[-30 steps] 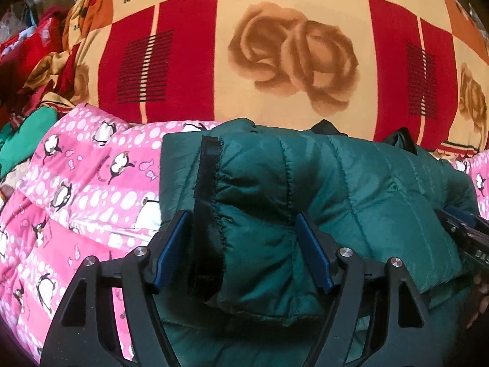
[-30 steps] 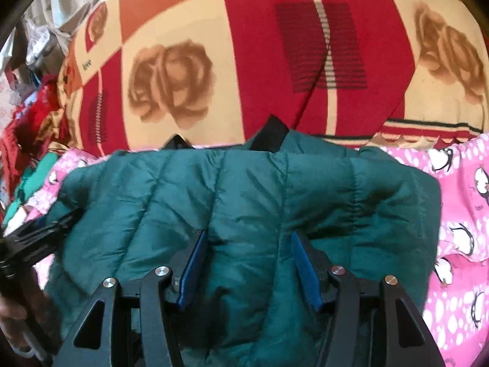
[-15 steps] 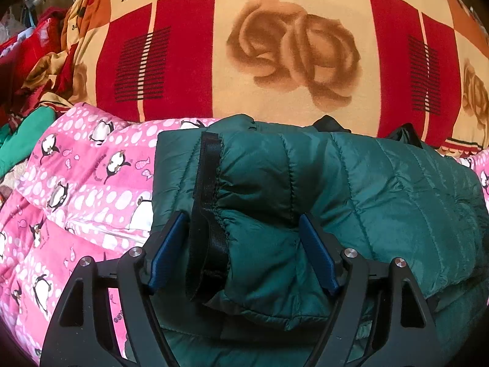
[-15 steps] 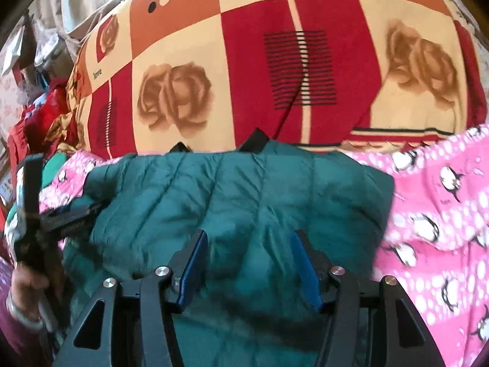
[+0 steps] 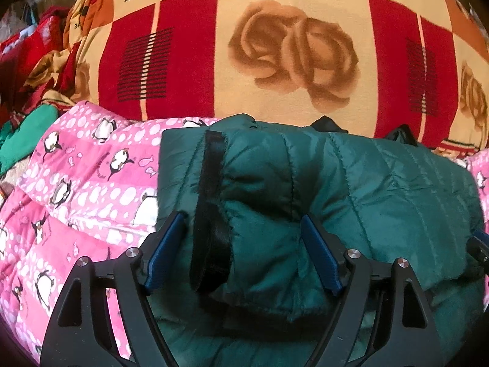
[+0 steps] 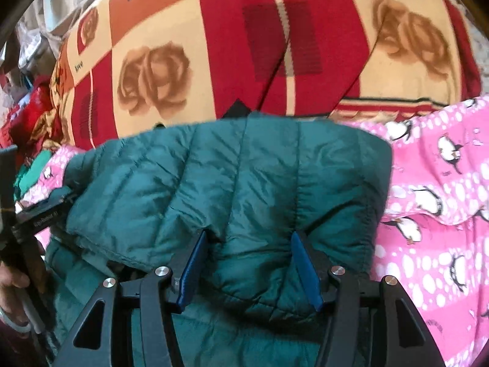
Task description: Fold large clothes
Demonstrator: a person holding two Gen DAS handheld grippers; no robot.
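Note:
A dark green quilted jacket [image 5: 336, 183] lies folded on the pink penguin quilt [image 5: 76, 198]. My left gripper [image 5: 243, 218] straddles the jacket's left fold beside its black strip [image 5: 211, 198]. Its jaws stand wide, and the left pad [image 5: 165, 244] is just clear of the cloth. My right gripper [image 6: 249, 236] is shut on a puckered bunch of the jacket [image 6: 244, 168] near its right end. The left gripper [image 6: 45, 211] and the hand [image 6: 12, 278] holding it show at the left edge of the right wrist view.
A big red and cream rose blanket [image 5: 290, 61] rises right behind the jacket. Red and gold clothes [image 5: 30, 61] and a green cloth [image 5: 24, 134] are piled at the far left. Pink quilt [image 6: 443, 214] spreads to the right of the jacket.
My left gripper's jaws have widened a little off the jacket fold. My right gripper has shifted sideways with its bunch of jacket, and more pink quilt shows on its right.

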